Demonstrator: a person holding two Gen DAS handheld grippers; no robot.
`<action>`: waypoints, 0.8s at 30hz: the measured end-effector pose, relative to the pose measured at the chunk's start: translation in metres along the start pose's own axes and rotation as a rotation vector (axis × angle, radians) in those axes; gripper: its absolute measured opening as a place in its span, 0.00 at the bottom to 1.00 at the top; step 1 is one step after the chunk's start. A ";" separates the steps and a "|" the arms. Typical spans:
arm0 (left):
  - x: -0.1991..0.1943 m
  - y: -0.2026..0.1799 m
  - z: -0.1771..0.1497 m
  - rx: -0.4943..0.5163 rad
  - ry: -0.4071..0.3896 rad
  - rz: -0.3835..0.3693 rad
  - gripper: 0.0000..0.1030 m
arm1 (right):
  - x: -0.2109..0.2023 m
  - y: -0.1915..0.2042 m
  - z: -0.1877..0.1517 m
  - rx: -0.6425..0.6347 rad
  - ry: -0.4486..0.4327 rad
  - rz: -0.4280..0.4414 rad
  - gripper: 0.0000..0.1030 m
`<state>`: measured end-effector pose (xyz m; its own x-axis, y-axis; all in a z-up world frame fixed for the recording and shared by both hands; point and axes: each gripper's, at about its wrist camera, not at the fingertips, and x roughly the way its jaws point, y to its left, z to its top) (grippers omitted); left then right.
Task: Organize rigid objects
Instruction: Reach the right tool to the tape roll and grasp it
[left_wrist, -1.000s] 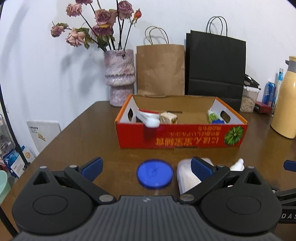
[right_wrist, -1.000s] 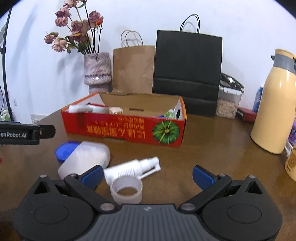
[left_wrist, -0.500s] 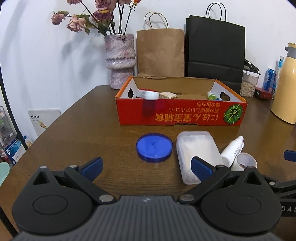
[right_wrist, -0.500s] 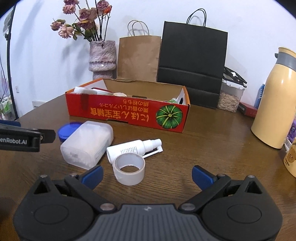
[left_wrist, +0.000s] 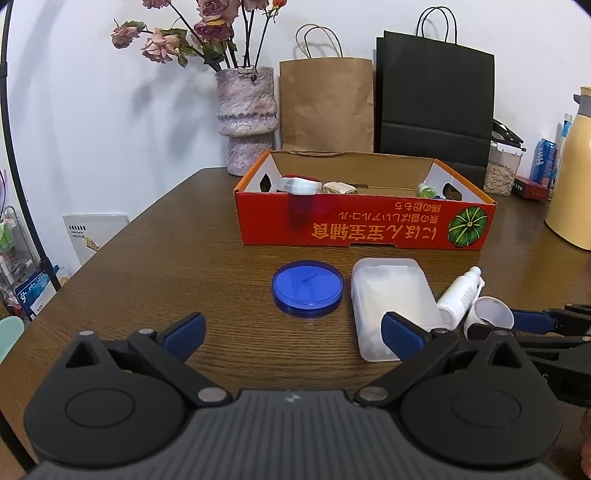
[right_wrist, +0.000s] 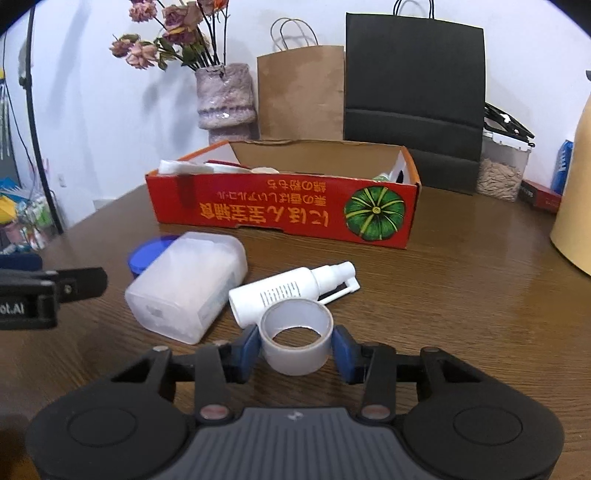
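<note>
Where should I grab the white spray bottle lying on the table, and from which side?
Grip the white spray bottle across its round body, about mid-label, coming from above. It lies on its side, so the long nozzle arm is too thin to hold well. Its base end is crowded by the tape roll and the translucent plastic box.

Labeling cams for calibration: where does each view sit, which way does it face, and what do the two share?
Left wrist: on the left gripper, facing across the table at the blue lid; its own open fingers show.
Right wrist: on the right gripper, facing the red box; its jaws have just closed on the tape roll.
Shared: box, lid, clear plastic case, spray bottle, tape roll, and each other's gripper.
</note>
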<state>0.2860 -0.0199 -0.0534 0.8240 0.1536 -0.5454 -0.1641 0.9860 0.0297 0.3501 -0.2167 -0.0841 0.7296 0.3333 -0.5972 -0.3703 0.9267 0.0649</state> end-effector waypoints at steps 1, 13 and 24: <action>0.000 -0.001 0.000 0.001 -0.001 0.001 1.00 | -0.001 0.000 0.000 -0.003 -0.004 0.003 0.41; 0.011 -0.033 0.006 0.017 0.002 -0.022 1.00 | -0.013 -0.014 0.005 0.008 -0.083 -0.001 0.41; 0.037 -0.060 0.012 0.027 0.016 0.002 1.00 | -0.020 -0.035 0.005 0.014 -0.119 -0.029 0.41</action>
<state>0.3333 -0.0726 -0.0654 0.8148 0.1545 -0.5588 -0.1506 0.9872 0.0533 0.3516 -0.2550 -0.0704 0.8033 0.3242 -0.4996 -0.3406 0.9382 0.0612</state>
